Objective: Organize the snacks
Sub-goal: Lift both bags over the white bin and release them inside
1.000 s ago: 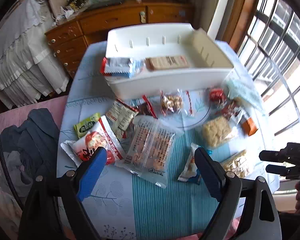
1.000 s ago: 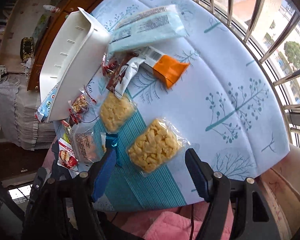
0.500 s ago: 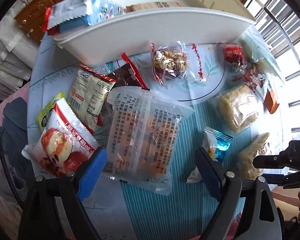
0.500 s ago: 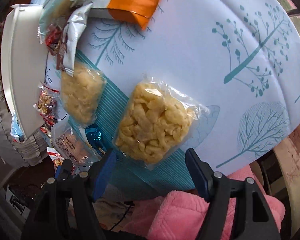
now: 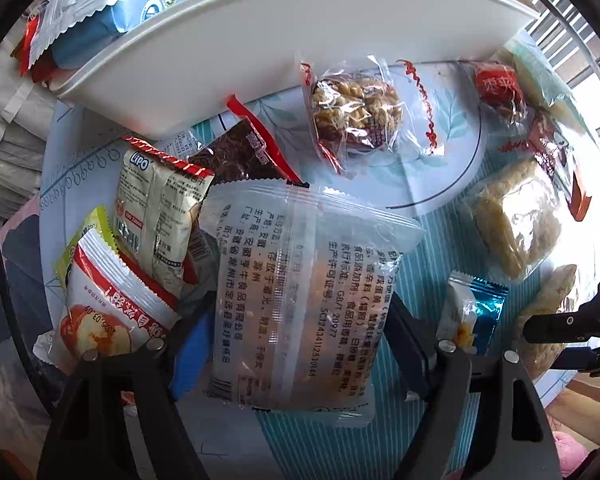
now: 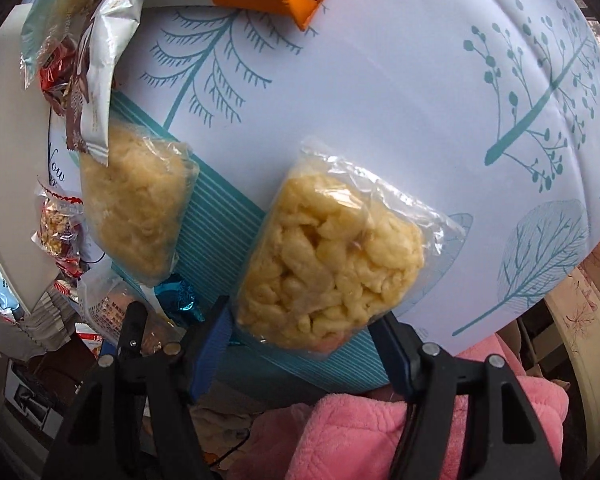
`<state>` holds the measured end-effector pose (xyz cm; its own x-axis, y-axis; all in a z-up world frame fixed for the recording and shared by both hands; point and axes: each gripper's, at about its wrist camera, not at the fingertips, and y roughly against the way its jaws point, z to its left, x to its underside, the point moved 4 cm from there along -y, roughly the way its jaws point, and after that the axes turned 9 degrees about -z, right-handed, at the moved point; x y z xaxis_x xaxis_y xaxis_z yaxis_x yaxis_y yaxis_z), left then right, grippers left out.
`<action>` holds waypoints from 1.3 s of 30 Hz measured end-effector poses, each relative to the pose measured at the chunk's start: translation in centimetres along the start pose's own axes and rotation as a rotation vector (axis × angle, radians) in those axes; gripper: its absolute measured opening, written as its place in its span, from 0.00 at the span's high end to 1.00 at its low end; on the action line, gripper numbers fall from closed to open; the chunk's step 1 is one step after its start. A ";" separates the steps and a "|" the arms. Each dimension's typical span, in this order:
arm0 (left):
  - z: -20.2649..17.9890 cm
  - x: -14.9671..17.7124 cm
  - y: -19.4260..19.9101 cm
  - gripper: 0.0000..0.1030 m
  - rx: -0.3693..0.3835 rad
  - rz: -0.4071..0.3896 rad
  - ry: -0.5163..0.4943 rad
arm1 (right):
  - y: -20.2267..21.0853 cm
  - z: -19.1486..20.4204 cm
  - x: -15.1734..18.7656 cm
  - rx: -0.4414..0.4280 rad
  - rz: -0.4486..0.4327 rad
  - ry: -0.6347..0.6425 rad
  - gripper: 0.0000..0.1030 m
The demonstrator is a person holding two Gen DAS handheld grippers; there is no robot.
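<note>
Honestly, barely started: white bin [image 5: 284, 52] at 12 o'clock holds two packs, rest litter the table. Left gripper [image 5: 296, 344] just closing around clear biscuit bag [image 5: 296, 292]; right gripper [image 6: 300, 332] around puffed-snack bag [image 6: 332, 264].

Glossy clear plastic snack bag [image 5: 296, 300]

Both grippers dropped onto bags, jaws closing.
L gripper [image 5: 296, 344] straddles clear cracker bag [image 5: 300, 292]; R gripper [image 6: 304, 328] straddles puffed-snack bag [image 6: 332, 272].
</note>
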<state>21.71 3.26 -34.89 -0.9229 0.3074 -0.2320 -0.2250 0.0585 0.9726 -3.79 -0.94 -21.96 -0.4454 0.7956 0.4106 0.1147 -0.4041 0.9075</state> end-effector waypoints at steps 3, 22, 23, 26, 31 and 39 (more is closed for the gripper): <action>0.0 0.1 0.2 0.31 0.011 -0.010 0.007 | 0.1 -0.1 0.0 -0.029 0.007 -0.007 0.38; 0.4 3.1 13.0 0.33 0.160 -0.231 0.006 | 10.5 0.3 -0.7 -0.249 -0.305 0.174 0.40; 0.4 2.9 14.0 0.33 0.167 -0.254 -0.001 | 11.4 0.8 -0.6 -0.265 -0.333 0.195 0.40; 0.0 1.3 17.2 0.33 0.175 -0.323 -0.020 | 13.7 2.7 -0.3 -0.315 -0.425 0.275 0.40; 0.5 -2.3 22.3 0.33 0.170 -0.465 -0.029 | 17.1 6.6 0.5 -0.378 -0.542 0.407 0.39; 3.5 -7.4 27.1 0.32 0.163 -0.656 0.056 | 20.5 13.9 1.6 -0.437 -0.703 0.602 0.39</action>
<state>23.51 5.88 -6.77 -0.6270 0.1103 -0.7711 -0.6980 0.3600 0.6190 10.17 -1.66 -1.47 -0.6726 0.6063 -0.4242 -0.6249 -0.1583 0.7645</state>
